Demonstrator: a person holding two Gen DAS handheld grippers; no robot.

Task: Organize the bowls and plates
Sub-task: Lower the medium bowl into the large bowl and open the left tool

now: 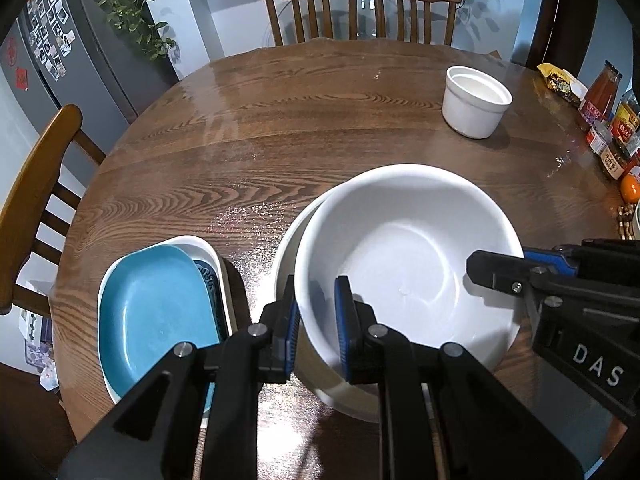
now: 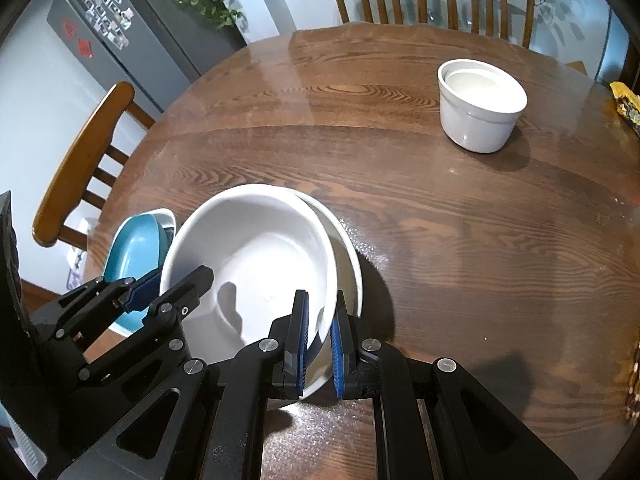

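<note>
A large white bowl (image 1: 408, 272) (image 2: 256, 252) hangs tilted over a second white bowl (image 1: 286, 264) (image 2: 348, 256), whose rim shows beneath it. My left gripper (image 1: 317, 312) (image 2: 172, 280) is shut on the large bowl's left rim, one pad inside and one outside. On the opposite rim my right gripper (image 2: 320, 332) (image 1: 512, 266) is shut in the same way. A blue plate (image 1: 156, 304) (image 2: 134, 252) lies in a white rectangular dish (image 1: 212, 252) (image 2: 168, 216) to the left. A small white bowl (image 1: 476, 100) (image 2: 480, 104) stands apart at the far right.
The round wooden table (image 1: 320, 120) (image 2: 480, 240) has bare wood between the bowls. Bottles and jars (image 1: 612, 120) and an orange (image 1: 631, 188) crowd its right edge. Wooden chairs (image 1: 312, 8) (image 2: 80, 168) stand around it, with a grey fridge (image 1: 60, 52) at the far left.
</note>
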